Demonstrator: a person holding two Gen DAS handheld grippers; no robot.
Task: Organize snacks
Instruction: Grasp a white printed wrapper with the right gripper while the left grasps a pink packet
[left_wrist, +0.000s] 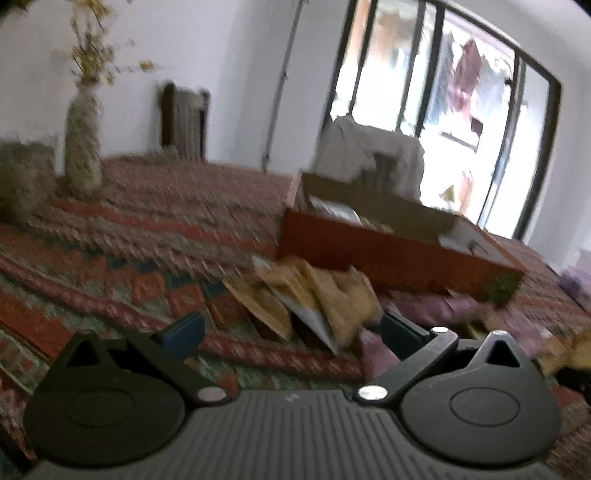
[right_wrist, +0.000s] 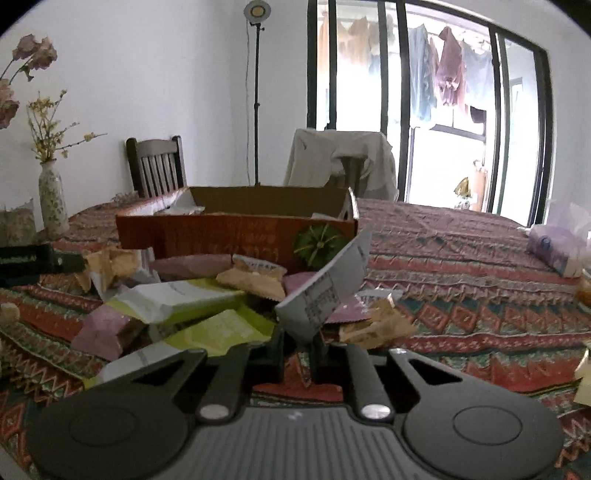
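White, printed packet (right_wrist: 325, 291) sits pinched in the right tool (right_wrist: 297, 350), lifted above the snack pile (right_wrist: 192, 299) on the patterned bench (right_wrist: 461, 295), just before the red cardboard box (right_wrist: 229, 236). Left tool (left_wrist: 291, 328) gapes wide, empty, over tan packets (left_wrist: 314, 295).

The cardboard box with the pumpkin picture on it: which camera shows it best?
The right wrist view. The cardboard box sits sharp and nearly head-on there, its open top and pumpkin picture clear. The left wrist view is motion-blurred and catches the box at an angle, the pumpkin only a green smudge at its corner.
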